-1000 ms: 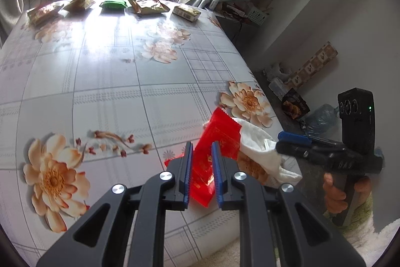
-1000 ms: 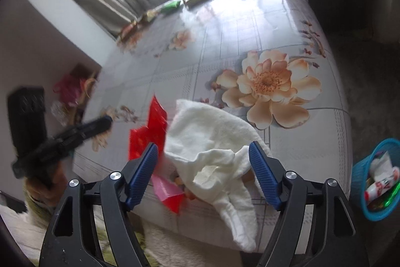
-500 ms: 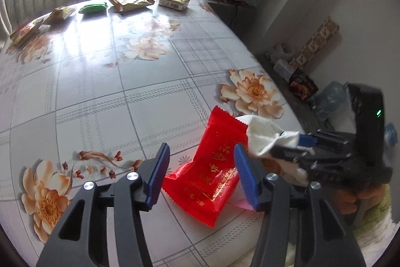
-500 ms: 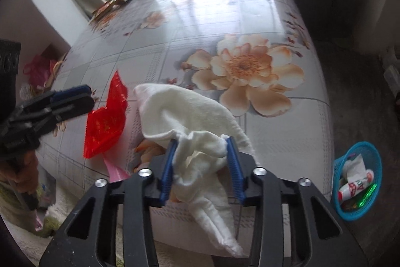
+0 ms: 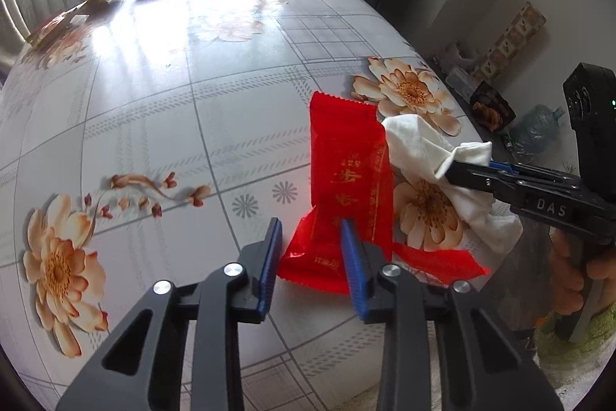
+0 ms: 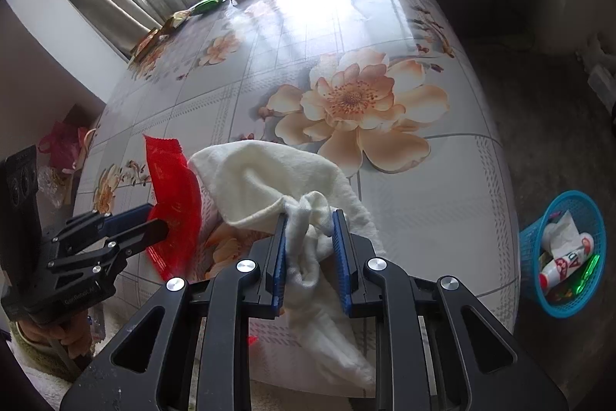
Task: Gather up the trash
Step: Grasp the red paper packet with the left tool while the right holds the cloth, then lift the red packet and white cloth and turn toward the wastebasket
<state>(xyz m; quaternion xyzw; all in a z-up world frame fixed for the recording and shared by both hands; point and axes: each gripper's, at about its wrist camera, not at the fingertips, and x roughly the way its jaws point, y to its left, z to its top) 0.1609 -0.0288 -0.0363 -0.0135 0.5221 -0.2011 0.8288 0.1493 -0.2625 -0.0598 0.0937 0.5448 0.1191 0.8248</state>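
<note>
Spanning the view: bench (image 5: 161, 110), floral cover | white cloth (image 6: 269, 180) at its six-o'clock edge, bunched in right gripper (image 6: 310, 245) jaws, just narrowed, likely for wiping | red wrapper (image 5: 346, 164) beside it, left gripper (image 5: 312, 245) jaws just narrowing astride its tail, seemingly ungripped | blue basket (image 6: 531, 245) at three o'clock, presumably the trash's destination.

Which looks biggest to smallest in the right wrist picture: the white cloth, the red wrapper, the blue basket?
1. white cloth, clearly biggest.
2 and 3. red wrapper and blue basket look about alike, and the basket sits farther off on the floor, so I won't rank them.
</note>
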